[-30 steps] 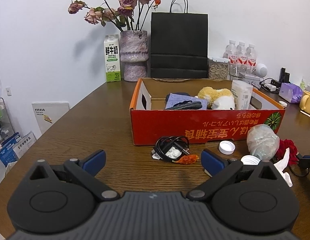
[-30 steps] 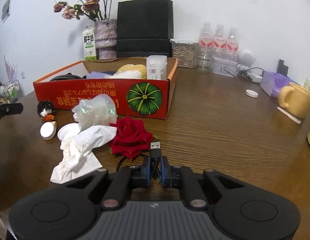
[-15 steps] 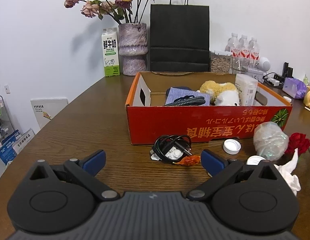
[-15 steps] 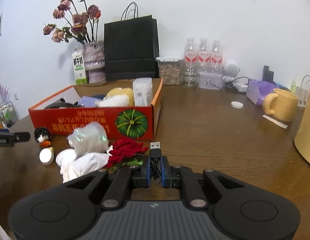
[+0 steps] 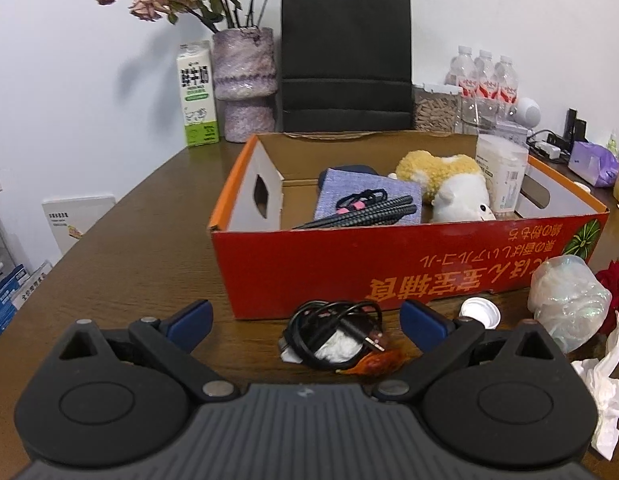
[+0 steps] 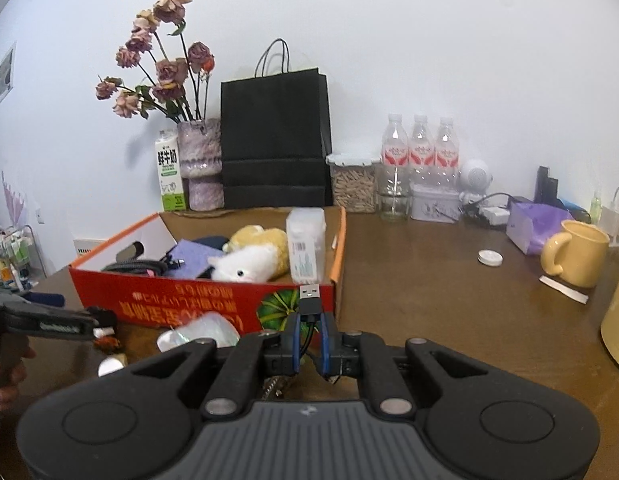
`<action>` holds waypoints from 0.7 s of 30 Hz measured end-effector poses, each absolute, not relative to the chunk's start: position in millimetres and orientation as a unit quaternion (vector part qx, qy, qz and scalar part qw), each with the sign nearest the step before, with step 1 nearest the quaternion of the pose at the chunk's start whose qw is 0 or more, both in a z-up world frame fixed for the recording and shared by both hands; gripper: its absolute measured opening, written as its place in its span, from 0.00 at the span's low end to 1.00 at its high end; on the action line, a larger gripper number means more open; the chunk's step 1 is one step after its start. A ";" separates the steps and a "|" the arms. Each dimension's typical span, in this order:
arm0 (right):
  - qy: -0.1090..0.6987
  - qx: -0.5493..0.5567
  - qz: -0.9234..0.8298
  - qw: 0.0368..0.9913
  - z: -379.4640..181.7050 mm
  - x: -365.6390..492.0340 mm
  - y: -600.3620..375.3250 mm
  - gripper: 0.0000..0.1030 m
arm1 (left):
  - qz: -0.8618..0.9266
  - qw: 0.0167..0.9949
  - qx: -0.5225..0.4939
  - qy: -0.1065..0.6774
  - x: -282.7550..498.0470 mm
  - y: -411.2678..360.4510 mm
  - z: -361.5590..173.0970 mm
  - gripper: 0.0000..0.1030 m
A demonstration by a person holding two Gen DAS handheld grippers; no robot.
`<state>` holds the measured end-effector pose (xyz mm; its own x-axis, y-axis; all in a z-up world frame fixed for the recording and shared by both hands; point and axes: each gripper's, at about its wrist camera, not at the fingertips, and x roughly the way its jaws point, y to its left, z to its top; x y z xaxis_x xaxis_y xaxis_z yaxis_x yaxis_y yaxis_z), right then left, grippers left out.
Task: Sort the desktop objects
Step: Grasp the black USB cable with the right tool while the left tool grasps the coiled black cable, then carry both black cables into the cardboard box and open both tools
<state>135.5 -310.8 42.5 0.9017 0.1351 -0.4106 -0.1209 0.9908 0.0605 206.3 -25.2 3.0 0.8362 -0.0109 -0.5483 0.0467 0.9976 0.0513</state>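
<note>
My right gripper (image 6: 310, 330) is shut on a black USB cable (image 6: 309, 300), whose plug sticks up between the blue pads, lifted above the table in front of the red cardboard box (image 6: 197, 300). My left gripper (image 5: 305, 320) stands open, its blue pads either side of a coiled black cable with a white charger (image 5: 333, 336) and a small orange thing (image 5: 379, 362) by the box front (image 5: 349, 272). The box holds a plush toy (image 5: 449, 184), a blue pouch (image 5: 361, 192), black cables (image 5: 361, 212) and a white container (image 5: 501, 168).
Right of the coil lie a white cap (image 5: 479, 314), a crumpled clear plastic wrap (image 5: 567, 300), a red rose (image 5: 615, 284) and white tissue (image 5: 605, 388). Behind the box stand a milk carton (image 5: 197, 92), vase (image 5: 245, 84), black bag (image 5: 345, 60) and bottles (image 6: 419, 148). A yellow mug (image 6: 577, 252) sits right.
My right gripper has risen with the USB cable, so the rose and tissue dropped out of its view. My left gripper moved closer to the coiled cable and the box.
</note>
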 end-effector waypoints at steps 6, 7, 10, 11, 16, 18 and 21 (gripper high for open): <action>0.200 0.010 0.066 0.977 52.6 139.7 -304.7 0.08 | -0.028 0.954 0.029 0.298 212.0 -27.6 -1.3 0.77; 0.199 0.009 0.065 0.978 53.9 139.9 -304.3 0.08 | -0.032 0.953 0.024 0.300 212.4 -26.8 -1.7 0.71; 0.194 0.008 0.062 0.979 57.2 138.3 -304.6 0.08 | -0.041 0.951 0.011 0.305 212.5 -24.3 -2.7 0.54; 0.193 0.008 0.061 0.979 58.2 137.7 -304.8 0.08 | -0.042 0.952 0.010 0.304 211.6 -23.8 -2.3 0.51; 0.186 0.005 0.062 0.981 63.9 134.3 -304.4 0.08 | -0.040 0.957 0.010 0.287 204.4 -23.3 3.6 0.51; 0.183 0.005 0.064 0.981 65.2 132.9 -304.1 0.08 | -0.040 0.960 0.009 0.278 200.6 -22.7 7.3 0.51; 0.182 0.004 0.066 0.981 66.4 132.9 -302.6 0.08 | -0.041 0.964 0.010 0.264 194.4 -21.9 13.9 0.50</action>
<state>132.9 -302.6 66.4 0.9251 0.1318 -0.3560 -0.1285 0.9912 0.0329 194.4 -21.9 13.9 0.8573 -0.0737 -0.5095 0.0843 0.9964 -0.0022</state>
